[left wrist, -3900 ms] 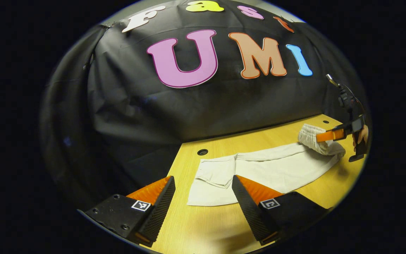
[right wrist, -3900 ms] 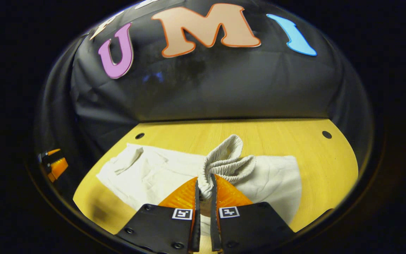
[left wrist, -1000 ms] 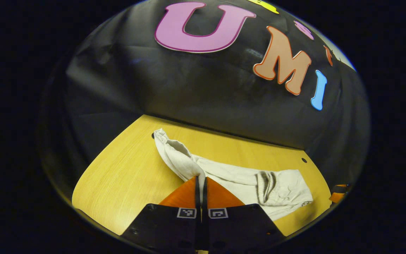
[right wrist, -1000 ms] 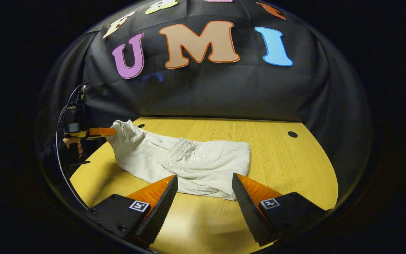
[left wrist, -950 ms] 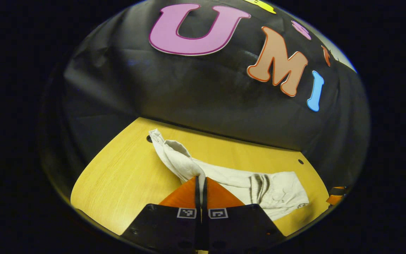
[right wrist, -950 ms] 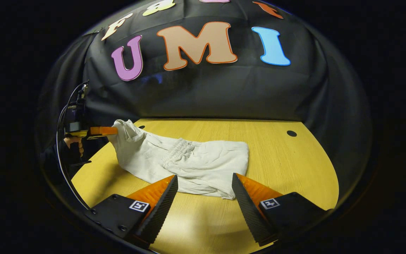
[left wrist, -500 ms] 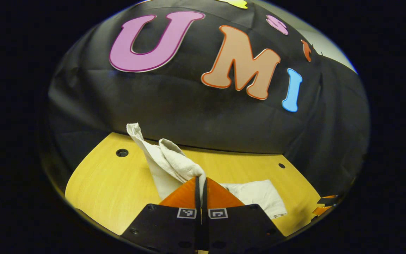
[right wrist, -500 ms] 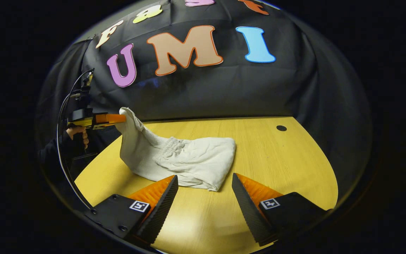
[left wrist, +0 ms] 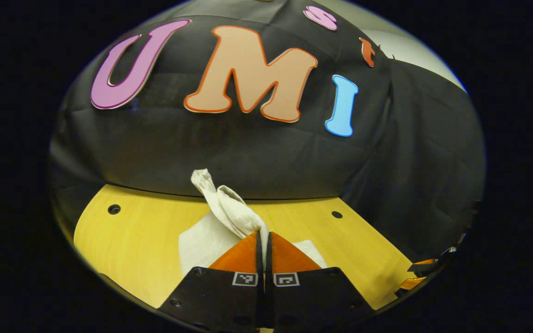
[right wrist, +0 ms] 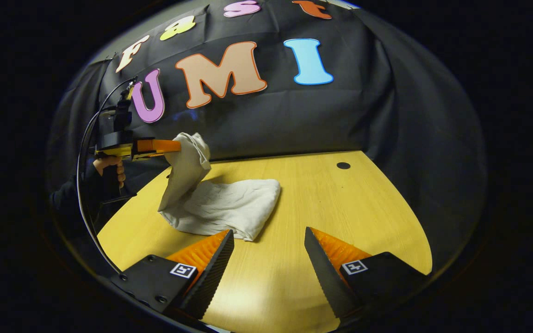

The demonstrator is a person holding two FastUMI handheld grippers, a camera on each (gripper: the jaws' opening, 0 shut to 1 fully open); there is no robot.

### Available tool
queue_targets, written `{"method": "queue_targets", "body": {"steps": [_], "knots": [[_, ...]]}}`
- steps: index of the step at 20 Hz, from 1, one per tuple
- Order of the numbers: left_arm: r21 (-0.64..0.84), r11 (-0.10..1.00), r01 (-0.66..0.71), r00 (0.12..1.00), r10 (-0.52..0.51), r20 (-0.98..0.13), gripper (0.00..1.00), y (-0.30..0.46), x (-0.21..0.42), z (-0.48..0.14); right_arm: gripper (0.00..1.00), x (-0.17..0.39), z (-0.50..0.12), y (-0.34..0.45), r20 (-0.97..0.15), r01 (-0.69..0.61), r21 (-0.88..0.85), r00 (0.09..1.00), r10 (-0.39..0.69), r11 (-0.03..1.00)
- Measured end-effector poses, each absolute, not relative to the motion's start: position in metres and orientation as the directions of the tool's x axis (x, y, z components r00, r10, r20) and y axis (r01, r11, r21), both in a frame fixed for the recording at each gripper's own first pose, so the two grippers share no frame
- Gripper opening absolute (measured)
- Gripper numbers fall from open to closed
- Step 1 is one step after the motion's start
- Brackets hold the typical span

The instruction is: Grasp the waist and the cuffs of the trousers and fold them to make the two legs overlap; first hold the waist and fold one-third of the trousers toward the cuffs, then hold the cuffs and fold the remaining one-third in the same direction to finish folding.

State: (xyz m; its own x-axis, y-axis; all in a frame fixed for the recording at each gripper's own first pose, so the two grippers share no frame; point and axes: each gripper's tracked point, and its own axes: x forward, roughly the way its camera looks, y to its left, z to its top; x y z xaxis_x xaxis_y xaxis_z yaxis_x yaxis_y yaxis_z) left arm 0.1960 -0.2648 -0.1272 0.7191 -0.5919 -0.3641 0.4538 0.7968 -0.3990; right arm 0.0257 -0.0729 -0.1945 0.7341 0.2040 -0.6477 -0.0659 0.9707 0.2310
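Note:
Cream trousers (right wrist: 229, 203) lie partly folded on the yellow wooden table (right wrist: 340, 203). The cuff end (right wrist: 188, 157) is lifted above the folded part, pinched by my left gripper (right wrist: 176, 147), which a hand holds at the left of the right gripper view. In the left gripper view my left gripper (left wrist: 263, 236) is shut on the bunched cuffs (left wrist: 229, 210), with the rest of the trousers (left wrist: 197, 245) on the table below. My right gripper (right wrist: 269, 238) hovers open just in front of the folded trousers, with nothing between its fingers.
The table (left wrist: 132, 231) has small round holes (left wrist: 114, 209) near its back corners, one at the right (right wrist: 343, 165). The black cloth wall (right wrist: 294, 120) closes off the back and sides. Bare tabletop stretches right of the trousers.
My left gripper has carried the cuffs up and to the right, over the folded part of the trousers. The right gripper stays open and has drawn slightly to the right.

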Motion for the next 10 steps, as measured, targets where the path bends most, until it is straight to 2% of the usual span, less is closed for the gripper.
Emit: {"method": "queue_targets", "body": {"steps": [3, 4, 5, 10], "knots": [[-0.390, 0.776, 0.495, 0.680, -0.626, -0.383, 0.00, -0.302, 0.186, -0.137, 0.98, 0.016, -0.197, -0.091, -0.655, -0.043, 0.227, 0.733, 0.185, 0.973], [-0.384, 0.773, 0.505, 0.665, -0.632, -0.399, 0.00, -0.310, 0.181, -0.144, 0.94, 0.012, -0.198, -0.096, -0.659, -0.037, 0.224, 0.731, 0.180, 0.974], [-0.381, 0.767, 0.516, 0.649, -0.640, -0.410, 0.00, -0.319, 0.176, -0.151, 0.98, 0.009, -0.199, -0.102, -0.662, -0.032, 0.223, 0.729, 0.175, 0.974], [-0.350, 0.752, 0.559, 0.589, -0.657, -0.470, 0.00, -0.353, 0.149, -0.192, 0.98, 0.000, -0.205, -0.121, -0.670, -0.009, 0.226, 0.724, 0.163, 0.974]]}}
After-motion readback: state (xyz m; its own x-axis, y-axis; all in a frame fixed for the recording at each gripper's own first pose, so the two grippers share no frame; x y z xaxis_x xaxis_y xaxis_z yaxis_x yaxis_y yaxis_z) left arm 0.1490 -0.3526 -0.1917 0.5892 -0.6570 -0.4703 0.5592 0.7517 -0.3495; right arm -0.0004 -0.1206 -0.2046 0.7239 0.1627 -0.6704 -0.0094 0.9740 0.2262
